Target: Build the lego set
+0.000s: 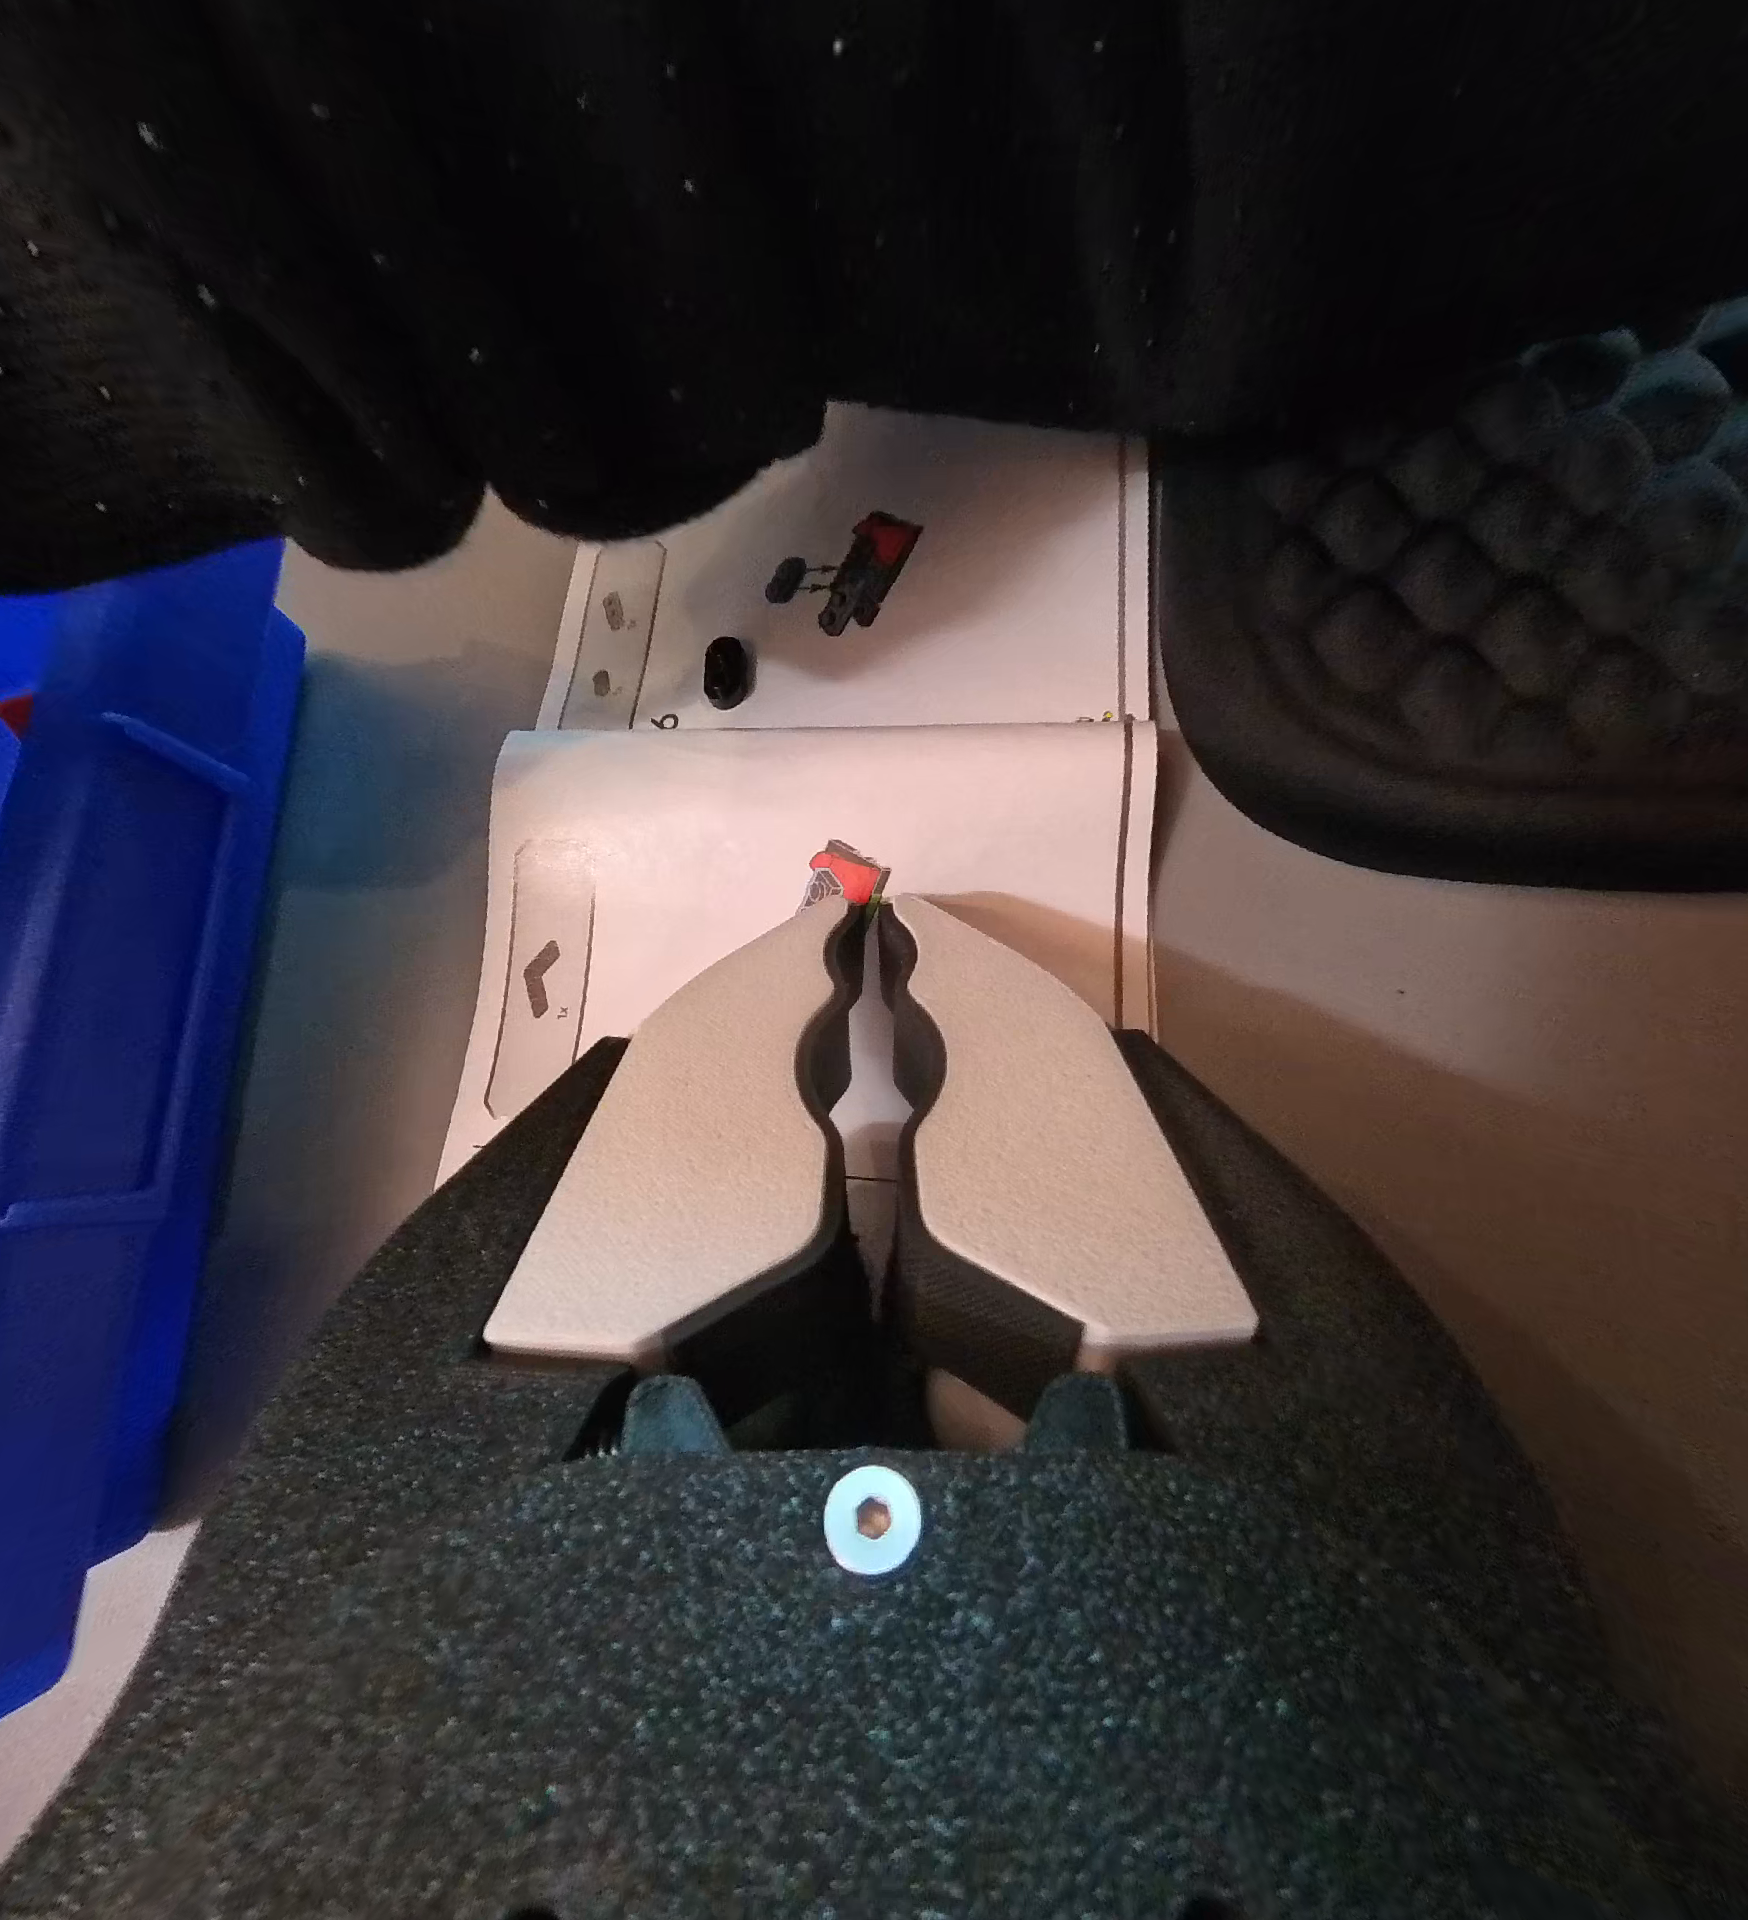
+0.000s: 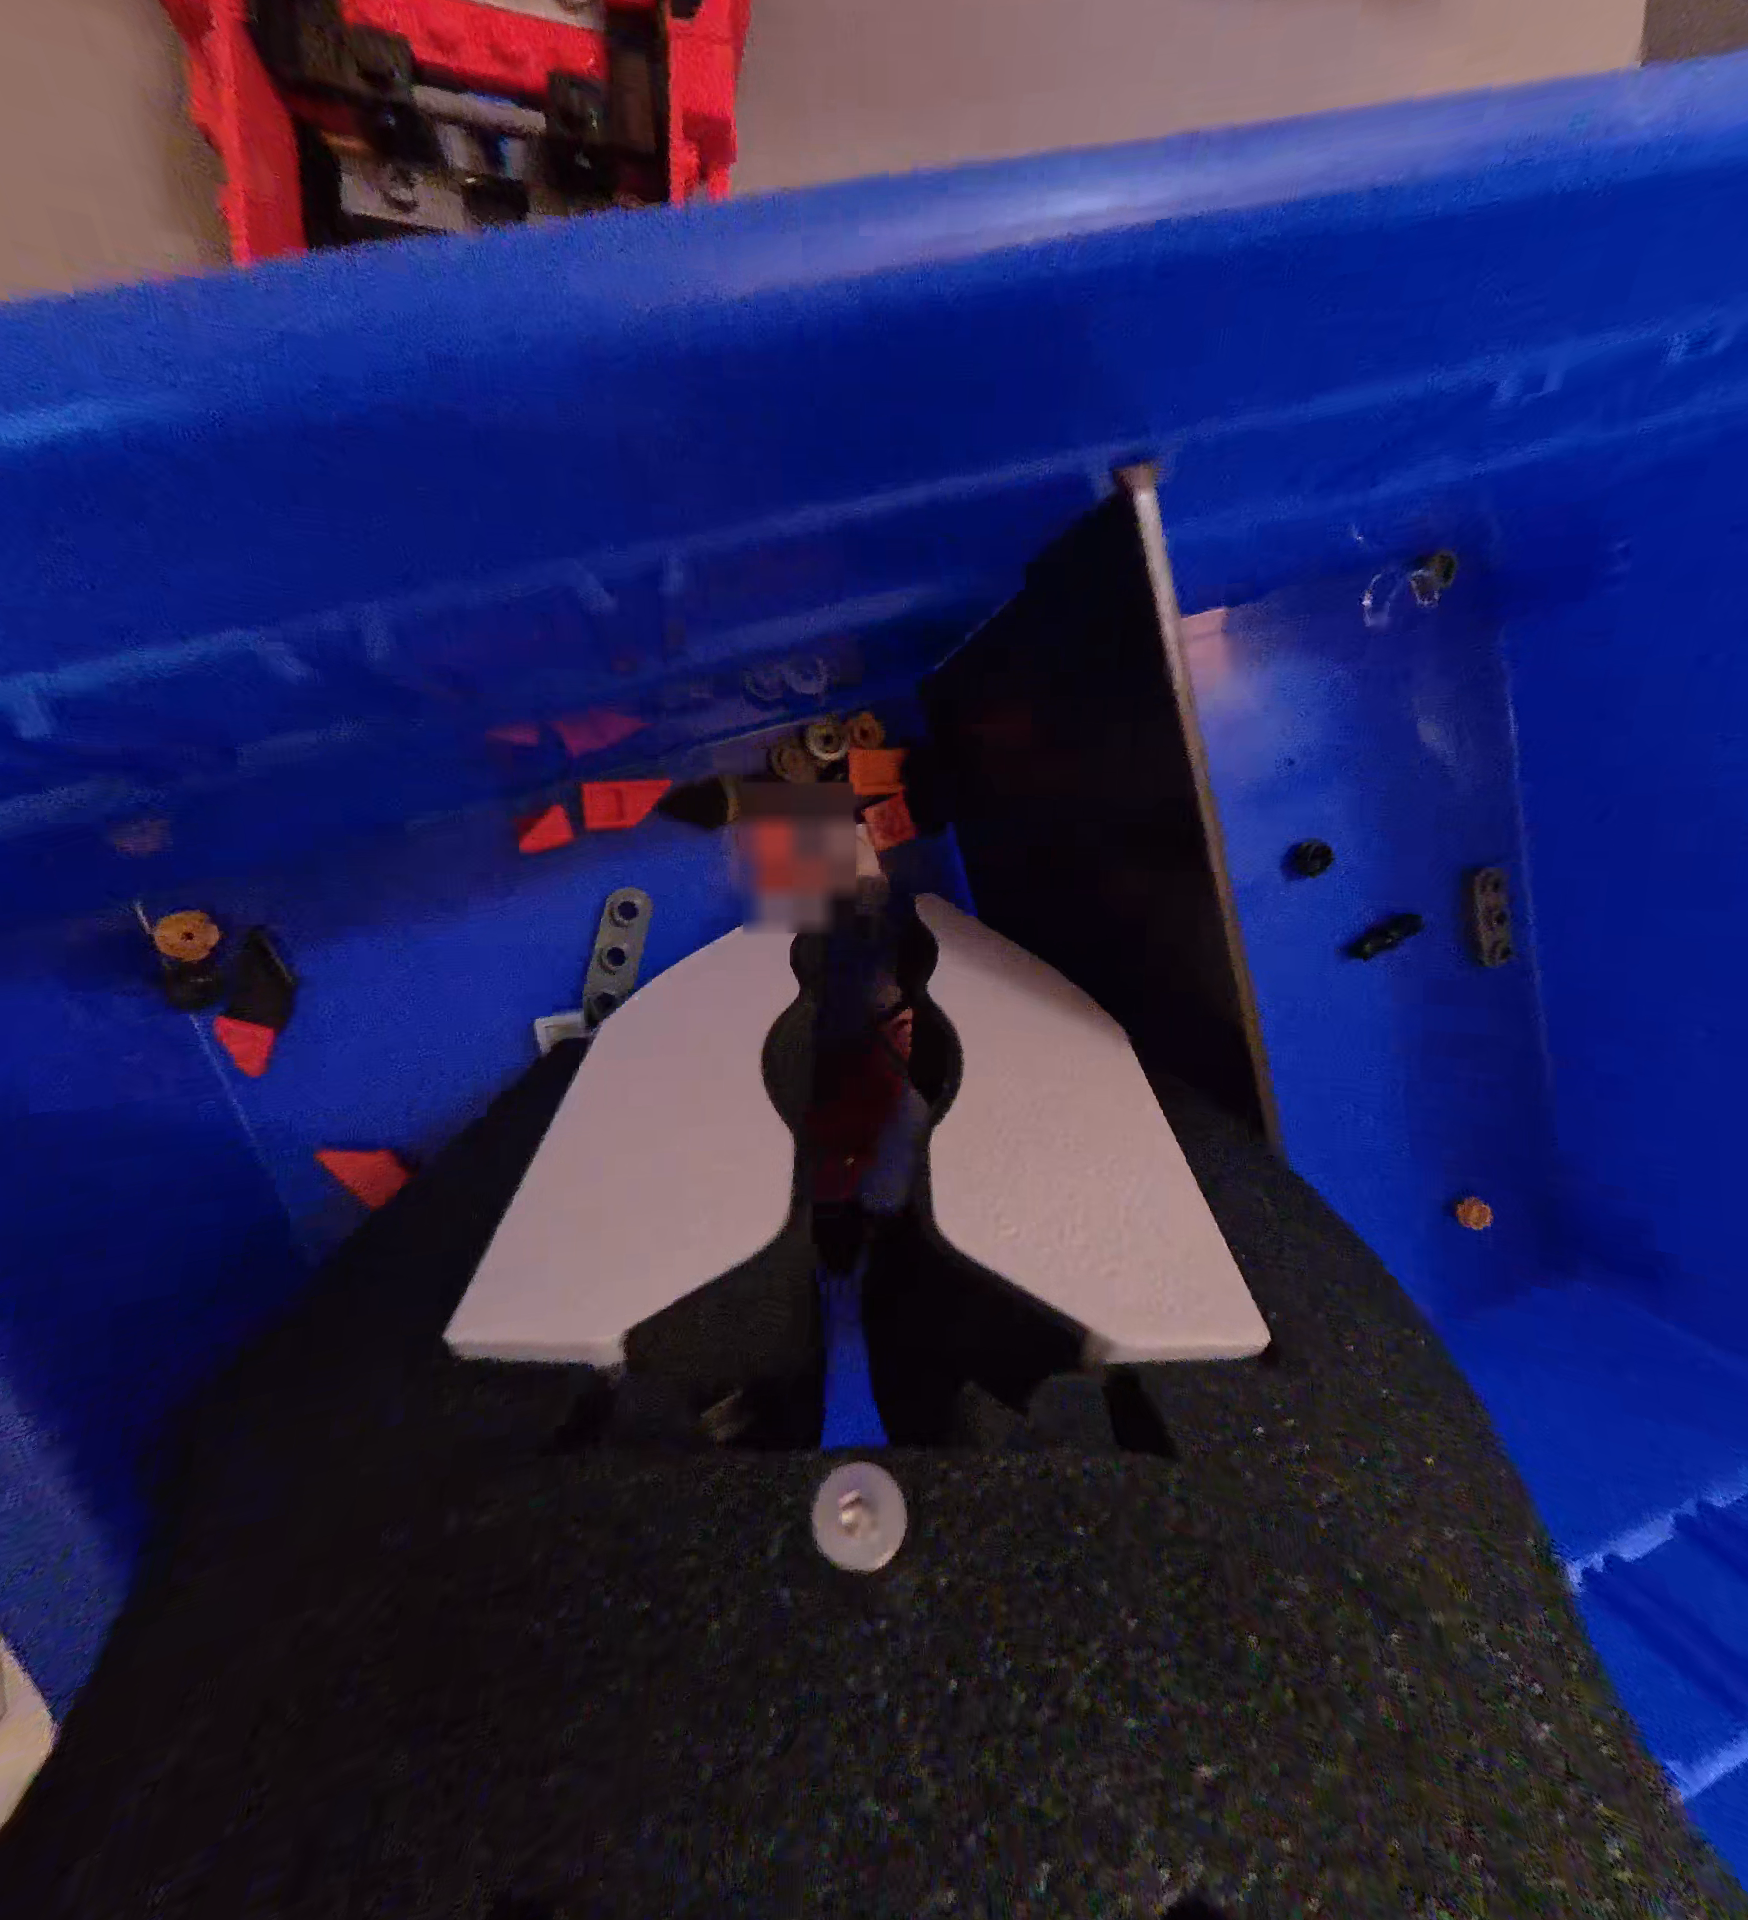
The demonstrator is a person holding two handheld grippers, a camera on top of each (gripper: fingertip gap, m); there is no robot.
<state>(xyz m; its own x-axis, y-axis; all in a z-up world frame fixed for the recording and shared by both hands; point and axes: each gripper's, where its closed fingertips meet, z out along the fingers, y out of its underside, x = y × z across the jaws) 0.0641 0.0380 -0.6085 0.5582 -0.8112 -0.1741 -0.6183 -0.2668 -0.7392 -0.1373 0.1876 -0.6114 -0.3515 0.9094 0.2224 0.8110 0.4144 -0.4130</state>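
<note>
Left gripper (image 1: 870, 914): pale fingers drawn nearly together, a thin slit remaining at the tips, nothing visibly held. It sits low over the open instruction booklet (image 1: 963, 800), tips at the printed red model picture. Blue bin (image 1: 91, 1039) stands at nine o'clock of this gripper, just beside the booklet. A small black lego piece (image 1: 726, 670) lies on the far page at twelve o'clock. A dark bumpy cushion (image 1: 1535, 644) lies at two o'clock, and dark fabric (image 1: 537, 239) fills the far field. Right gripper (image 2: 875, 914): reaching inside the blue bin (image 2: 641, 436), fingers close together; dark and red material shows in the gap between them, but whether a piece is gripped cannot be told. Loose lego pieces (image 2: 621, 800), red, orange, tan and black, lie at eleven to twelve o'clock beyond the tips. A dark divider (image 2: 1088, 831) stands at one o'clock, more small pieces (image 2: 1384, 935) past it. Beyond the bin rim, at eleven o'clock, stands the red and black lego build (image 2: 475, 114).
</note>
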